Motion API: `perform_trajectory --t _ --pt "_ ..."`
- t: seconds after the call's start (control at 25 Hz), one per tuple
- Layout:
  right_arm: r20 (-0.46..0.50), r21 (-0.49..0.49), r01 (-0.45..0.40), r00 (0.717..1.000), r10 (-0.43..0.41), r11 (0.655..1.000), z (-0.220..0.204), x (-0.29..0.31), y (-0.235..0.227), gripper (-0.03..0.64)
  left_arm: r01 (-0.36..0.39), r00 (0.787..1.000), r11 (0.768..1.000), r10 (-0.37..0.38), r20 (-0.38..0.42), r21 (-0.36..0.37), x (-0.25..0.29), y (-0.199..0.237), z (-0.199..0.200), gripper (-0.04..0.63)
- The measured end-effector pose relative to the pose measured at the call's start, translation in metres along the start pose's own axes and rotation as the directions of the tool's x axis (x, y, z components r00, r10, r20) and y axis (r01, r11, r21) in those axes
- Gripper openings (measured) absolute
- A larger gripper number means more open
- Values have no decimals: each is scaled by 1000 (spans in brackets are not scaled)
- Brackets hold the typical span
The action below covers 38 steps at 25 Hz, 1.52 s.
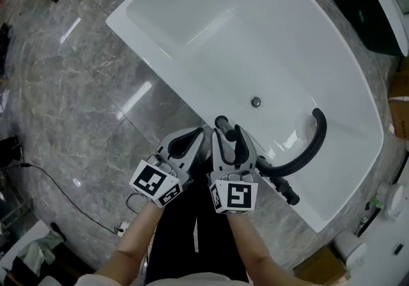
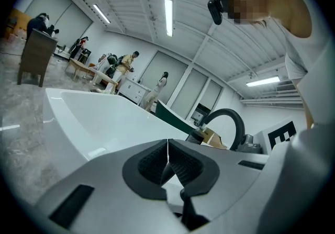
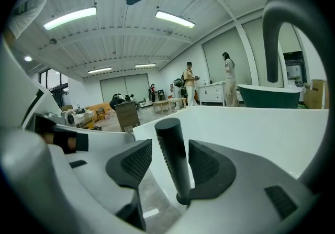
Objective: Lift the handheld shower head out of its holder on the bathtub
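Handheld shower head (image 1: 222,123), a slim black cylinder, stood upright at the near rim of the white bathtub (image 1: 255,35), not yet lifted, its lower end down at the rim, where the head view hid it behind the gripper. The right gripper (image 1: 229,132) straddled it: in the right gripper view the shower head (image 3: 172,165) rose between the two ribbed black pads (image 3: 137,162), which stood apart with a narrow gap on either side, so the right gripper (image 3: 170,146) was set narrowly open around it and not clamped on it. The left gripper (image 1: 198,132) hovered just beside the right one over the tub's edge. In its own view its jaws met along a thin seam with nothing between them, so the left gripper (image 2: 168,146) was closed and empty. Each gripper carried its marker cube (image 1: 155,183) above the person's bare forearms. To the right of the shower head a curved black spout (image 1: 313,144) arched over the basin, and a short black handle (image 1: 285,190) lay on the rim near its base. A round drain (image 1: 256,102) sat in the tub floor beyond the grippers. Grey marble floor (image 1: 77,86) surrounded the tub, with a thin black cable (image 1: 57,189) trailing across it at the left.
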State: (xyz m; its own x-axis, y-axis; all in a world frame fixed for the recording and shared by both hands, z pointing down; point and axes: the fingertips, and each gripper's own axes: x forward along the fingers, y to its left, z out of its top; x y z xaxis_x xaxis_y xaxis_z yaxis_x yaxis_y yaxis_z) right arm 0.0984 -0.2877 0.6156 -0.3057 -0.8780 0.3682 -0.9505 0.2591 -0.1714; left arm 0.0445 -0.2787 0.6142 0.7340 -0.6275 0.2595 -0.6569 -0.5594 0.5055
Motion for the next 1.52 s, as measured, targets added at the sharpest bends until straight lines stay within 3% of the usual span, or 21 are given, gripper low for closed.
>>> perform_trajectory --t 0.2,0.48,0.6,1.52 --pt "-25 1 63 998 -63 998 -21 10 -16 207 -5 1000 1000 5 -10 -21 5 11 -18 12" --pt "-60 -20 47 997 -49 999 -44 26 -22 204 -9 1000 999 8 -30 -36 6 18 -35 12" --pt "-70 -55 54 996 -58 997 -46 30 -20 149 -18 999 999 17 -32 -41 3 22 -37 12" --pt "-104 -87 43 993 -52 995 -30 33 -18 143 -11 1000 999 11 -4 -34 -5 14 -11 12"
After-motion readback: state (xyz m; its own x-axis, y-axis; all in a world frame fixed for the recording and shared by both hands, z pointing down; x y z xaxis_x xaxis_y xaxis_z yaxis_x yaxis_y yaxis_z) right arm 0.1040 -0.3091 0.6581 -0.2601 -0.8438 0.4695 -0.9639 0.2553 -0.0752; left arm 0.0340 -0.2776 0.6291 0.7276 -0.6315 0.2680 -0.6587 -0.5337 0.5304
